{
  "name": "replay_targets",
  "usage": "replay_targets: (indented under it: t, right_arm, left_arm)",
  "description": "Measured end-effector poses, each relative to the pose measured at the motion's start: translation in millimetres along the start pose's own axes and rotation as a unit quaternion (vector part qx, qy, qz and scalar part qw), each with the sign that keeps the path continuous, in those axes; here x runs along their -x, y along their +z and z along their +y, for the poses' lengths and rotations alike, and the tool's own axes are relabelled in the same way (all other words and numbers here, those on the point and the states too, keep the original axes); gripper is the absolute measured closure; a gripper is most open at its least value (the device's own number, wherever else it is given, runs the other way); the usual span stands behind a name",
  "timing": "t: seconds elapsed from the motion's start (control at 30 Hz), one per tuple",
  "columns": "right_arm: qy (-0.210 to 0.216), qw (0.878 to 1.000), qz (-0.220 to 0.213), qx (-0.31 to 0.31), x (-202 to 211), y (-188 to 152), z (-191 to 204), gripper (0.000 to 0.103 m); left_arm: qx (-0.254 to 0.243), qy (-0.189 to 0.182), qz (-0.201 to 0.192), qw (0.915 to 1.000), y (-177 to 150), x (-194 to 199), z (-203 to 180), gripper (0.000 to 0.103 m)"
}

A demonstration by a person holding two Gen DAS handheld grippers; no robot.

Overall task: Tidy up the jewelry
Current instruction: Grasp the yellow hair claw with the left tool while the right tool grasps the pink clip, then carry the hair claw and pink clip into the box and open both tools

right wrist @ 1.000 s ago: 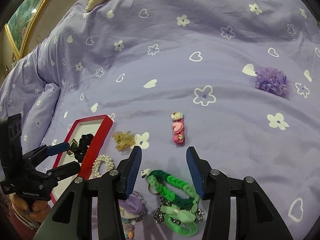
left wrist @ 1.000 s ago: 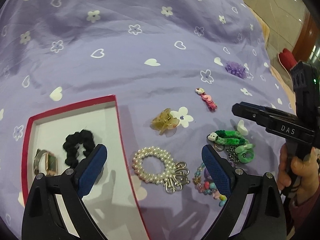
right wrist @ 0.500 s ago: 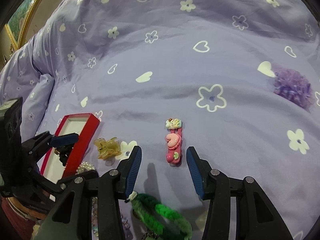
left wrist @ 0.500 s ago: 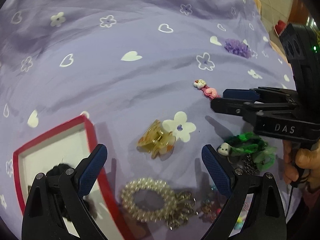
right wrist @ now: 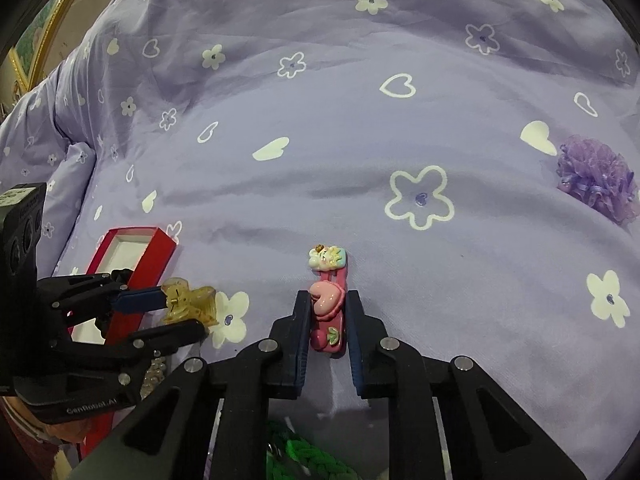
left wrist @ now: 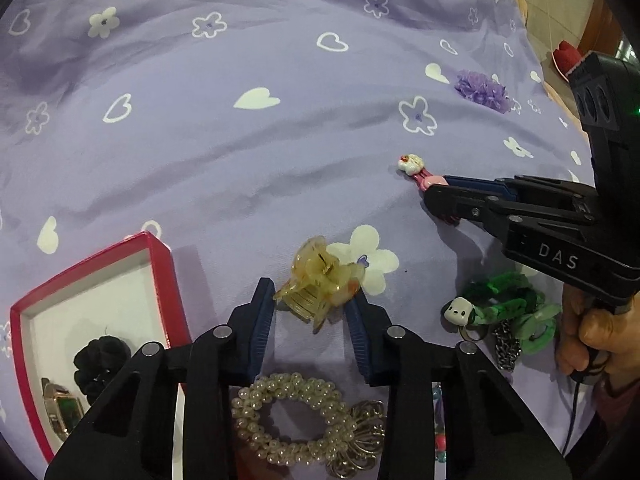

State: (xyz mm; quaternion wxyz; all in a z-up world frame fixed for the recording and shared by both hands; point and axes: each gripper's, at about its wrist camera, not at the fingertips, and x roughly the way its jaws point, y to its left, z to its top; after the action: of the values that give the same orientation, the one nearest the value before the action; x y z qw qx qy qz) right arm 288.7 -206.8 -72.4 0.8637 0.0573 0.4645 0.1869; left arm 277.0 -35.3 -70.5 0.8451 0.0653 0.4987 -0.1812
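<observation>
My left gripper [left wrist: 312, 296] is shut on a yellow claw hair clip [left wrist: 318, 284] lying on the purple bedspread; it also shows in the right wrist view [right wrist: 188, 304]. My right gripper [right wrist: 328, 312] is shut on a pink heart hair clip [right wrist: 328, 304], seen in the left wrist view [left wrist: 418, 168] at the right gripper's tips [left wrist: 436, 192]. A red-rimmed white box [left wrist: 160, 272] at lower left holds a black scrunchie [left wrist: 100, 364] and a watch [left wrist: 60, 408].
A pearl bracelet [left wrist: 296, 420] lies under the left gripper. A green braided keychain [left wrist: 504, 312] with a chain lies at right. A purple pompom [right wrist: 596, 184] sits far right. A beaded item [left wrist: 440, 440] peeks out near the bottom.
Both grippers moved forward and down and closed: the left onto the yellow claw clip, the right onto the pink hair clip. Both were open before.
</observation>
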Motion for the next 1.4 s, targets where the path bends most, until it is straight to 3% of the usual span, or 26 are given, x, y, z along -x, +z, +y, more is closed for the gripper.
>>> replay_targets:
  t: [0.37,0.57,0.63,0.7,0.83,0.87,0.93,1.1,1.4]
  right_arm:
    - [0.024,0.999,-0.032,-0.015,38.6,-10.6,2.8,0.087]
    - [0.03,0.999,-0.038,-0.019,49.0,-15.4,6.2,0.087]
    - [0.032,0.999,-0.037,-0.021,48.8,-16.8,5.4,0.087]
    - [0.033,0.998,-0.038,-0.025,49.7,-19.0,4.1,0.087]
    - [0.035,0.998,-0.041,-0.033,52.5,-22.0,-1.3,0.087]
    - [0.036,0.998,-0.042,-0.036,53.3,-22.7,-2.5,0.087]
    - [0.037,0.998,-0.043,-0.039,53.7,-22.8,-4.9,0.087]
    - [0.041,0.997,-0.045,-0.047,56.9,-25.9,-8.4,0.087]
    - [0.065,0.996,-0.052,-0.037,71.5,-30.9,12.8,0.087]
  left_arm:
    - [0.012,-0.022,-0.026,0.9993,-6.8,25.4,-7.5,0.076]
    - [0.02,-0.023,-0.002,0.9995,-8.2,16.3,-12.7,0.077]
    - [0.023,-0.019,0.004,0.9995,-8.0,12.0,-14.3,0.072]
    - [0.029,-0.013,0.009,0.9995,-6.5,7.5,-15.3,0.054]
    - [0.029,-0.004,0.013,0.9995,-4.2,0.6,-19.3,0.054]
    - [0.027,0.001,0.016,0.9995,-3.6,-2.6,-21.5,0.057]
    - [0.023,0.006,0.019,0.9995,-3.2,-6.7,-23.8,0.076]
    - [0.026,0.004,0.009,0.9996,-8.5,1.0,-22.5,0.075]
    - [0.069,-0.014,-0.036,0.9968,-31.9,48.3,-3.4,0.075]
